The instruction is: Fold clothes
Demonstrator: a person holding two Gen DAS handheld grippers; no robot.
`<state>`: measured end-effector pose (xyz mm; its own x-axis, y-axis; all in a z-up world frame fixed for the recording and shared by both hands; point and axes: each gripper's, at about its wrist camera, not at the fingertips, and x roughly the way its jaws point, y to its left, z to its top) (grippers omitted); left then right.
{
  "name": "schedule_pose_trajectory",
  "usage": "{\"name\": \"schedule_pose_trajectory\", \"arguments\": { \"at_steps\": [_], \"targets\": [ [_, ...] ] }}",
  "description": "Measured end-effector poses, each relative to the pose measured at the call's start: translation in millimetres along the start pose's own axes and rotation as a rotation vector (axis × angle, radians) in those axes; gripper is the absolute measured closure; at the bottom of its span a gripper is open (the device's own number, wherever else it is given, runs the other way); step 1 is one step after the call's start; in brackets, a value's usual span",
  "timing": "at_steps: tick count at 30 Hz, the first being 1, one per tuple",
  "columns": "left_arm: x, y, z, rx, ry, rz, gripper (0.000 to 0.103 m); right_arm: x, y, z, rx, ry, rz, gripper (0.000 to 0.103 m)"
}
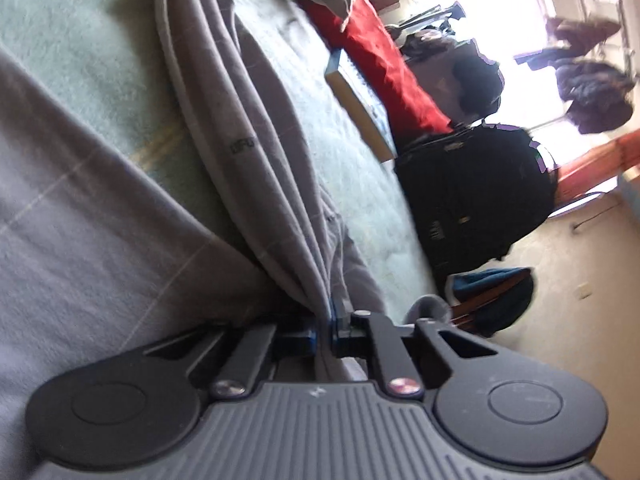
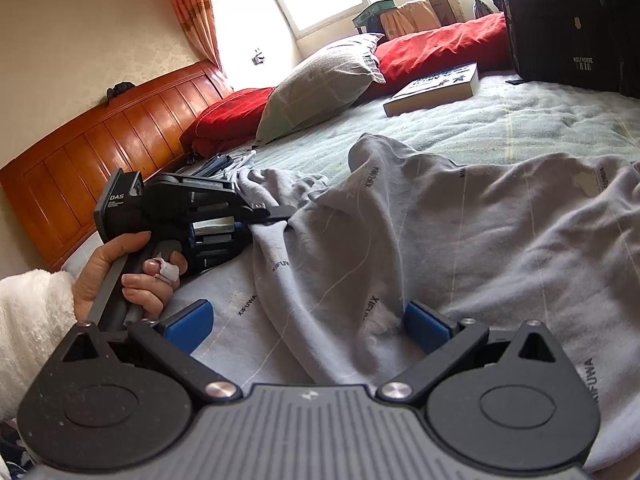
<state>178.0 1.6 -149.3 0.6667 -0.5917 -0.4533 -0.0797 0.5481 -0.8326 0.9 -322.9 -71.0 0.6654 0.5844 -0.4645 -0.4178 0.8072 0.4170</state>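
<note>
Pinching a gathered edge of the grey garment (image 1: 256,184) on the bed (image 2: 520,120), the left hand-held gripper (image 1: 330,330) tensions it for folding; the right hand-held gripper (image 2: 308,326) hovers released, blue pads (image 2: 424,326) spread, left one at 10 o'clock

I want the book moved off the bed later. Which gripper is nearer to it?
Left, probably. The left gripper, shut on the grey garment, sits farther up the bed toward the book; the right gripper hangs open farther back.
</note>
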Motion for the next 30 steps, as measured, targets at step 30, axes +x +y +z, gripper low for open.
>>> {"name": "schedule_pose_trajectory", "arguments": {
  "at_steps": [30],
  "targets": [
    [-127.7, -77.1, -71.1, 0.310, -0.226, 0.221, 0.099, -86.4, -7.3, -4.2, 0.115, -0.060, -0.117, 0.000]
  ]
}}
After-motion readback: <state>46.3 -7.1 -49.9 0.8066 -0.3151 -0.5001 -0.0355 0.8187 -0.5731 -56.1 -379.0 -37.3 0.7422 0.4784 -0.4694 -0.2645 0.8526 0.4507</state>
